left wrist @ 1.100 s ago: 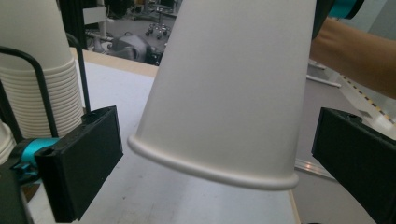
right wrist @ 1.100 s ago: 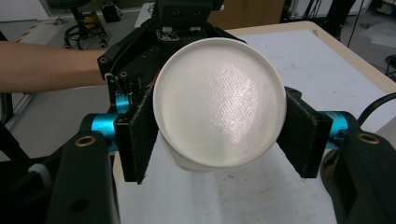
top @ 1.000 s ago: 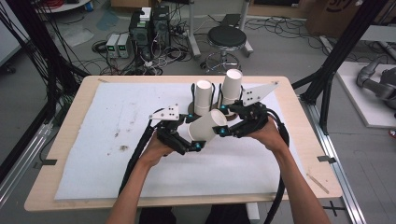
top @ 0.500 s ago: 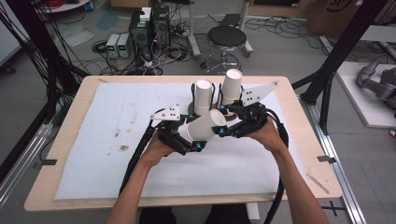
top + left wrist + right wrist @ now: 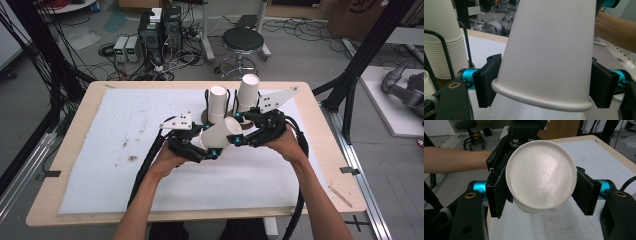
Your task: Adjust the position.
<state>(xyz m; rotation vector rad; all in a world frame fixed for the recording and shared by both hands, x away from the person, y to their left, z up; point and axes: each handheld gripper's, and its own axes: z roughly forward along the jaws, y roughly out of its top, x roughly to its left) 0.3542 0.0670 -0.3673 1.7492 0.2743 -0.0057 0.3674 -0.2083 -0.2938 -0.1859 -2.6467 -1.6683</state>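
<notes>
Over the middle of the table (image 5: 75,150), the left gripper (image 5: 212,154) sits at nine o'clock of a white paper cup (image 5: 222,134) lying on its side in the air. Its jaws have just been closing and now press the cup's wall near the rolled rim (image 5: 541,102), one pad on each side. At three o'clock, the right gripper (image 5: 239,141) clamps the cup's narrow base end, pads tight on both sides. At twelve o'clock, just behind, two stacks of paper cups (image 5: 217,102) stand in a wire holder (image 5: 231,102).
</notes>
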